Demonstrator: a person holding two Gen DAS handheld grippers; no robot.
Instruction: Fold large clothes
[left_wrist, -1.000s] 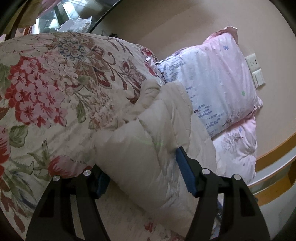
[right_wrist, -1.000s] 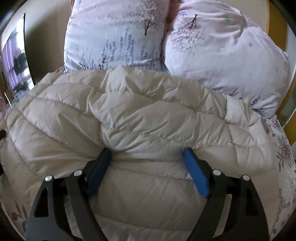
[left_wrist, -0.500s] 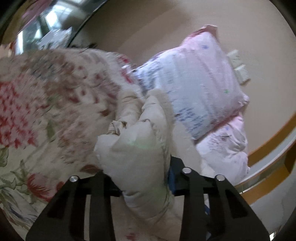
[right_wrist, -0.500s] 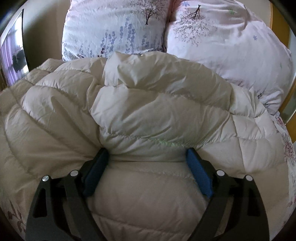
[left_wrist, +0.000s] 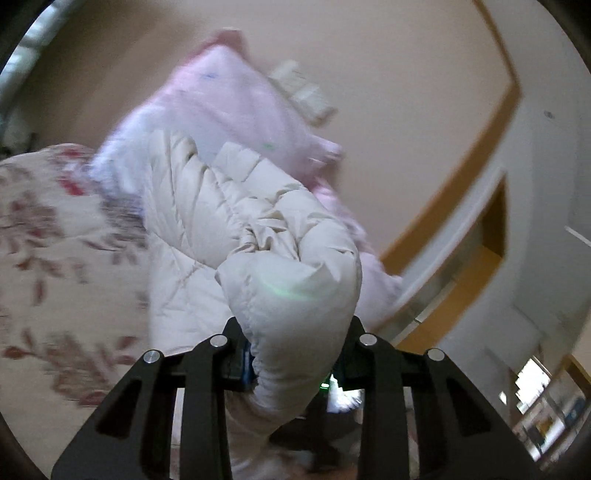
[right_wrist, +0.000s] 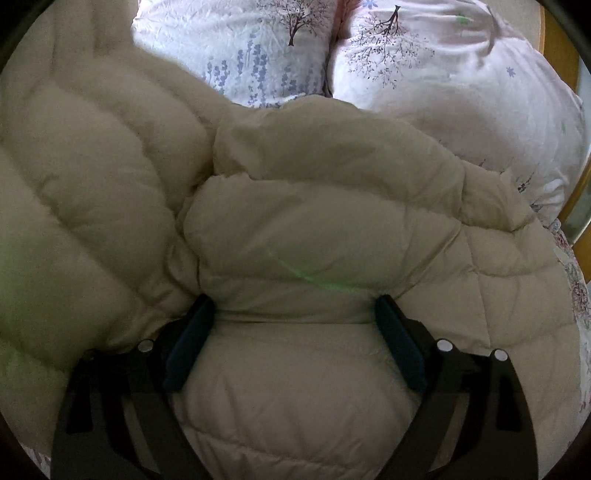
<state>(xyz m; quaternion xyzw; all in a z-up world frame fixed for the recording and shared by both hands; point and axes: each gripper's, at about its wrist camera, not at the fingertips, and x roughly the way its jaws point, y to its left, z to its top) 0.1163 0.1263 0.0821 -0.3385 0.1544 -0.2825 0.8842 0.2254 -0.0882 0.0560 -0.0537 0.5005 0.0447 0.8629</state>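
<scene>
A cream quilted puffer jacket (left_wrist: 258, 221) lies on the bed. My left gripper (left_wrist: 291, 354) is shut on a bunched edge of it and holds that edge lifted off the bedspread, pointing about level; the view is motion-blurred. In the right wrist view the jacket (right_wrist: 314, 229) fills most of the frame. My right gripper (right_wrist: 293, 306) points down onto it, its jaws wide and opening, with a puffy fold between the blue pads (right_wrist: 192, 339). A lifted part of the jacket rises at the left of that view.
Two pink printed pillows (right_wrist: 251, 48) (right_wrist: 461, 74) lean at the head of the bed beyond the jacket. A floral bedspread (left_wrist: 55, 240) covers the bed. Wall switches (left_wrist: 306, 92) sit above the pillow (left_wrist: 229, 103); a wooden trim (left_wrist: 443, 184) runs along the wall.
My left gripper closed on the jacket's edge, then rose and rolled, pulling that edge up off the bedspread. In the right wrist view the jacket's left part lifted; the right gripper stayed put, jaws slightly wider.
</scene>
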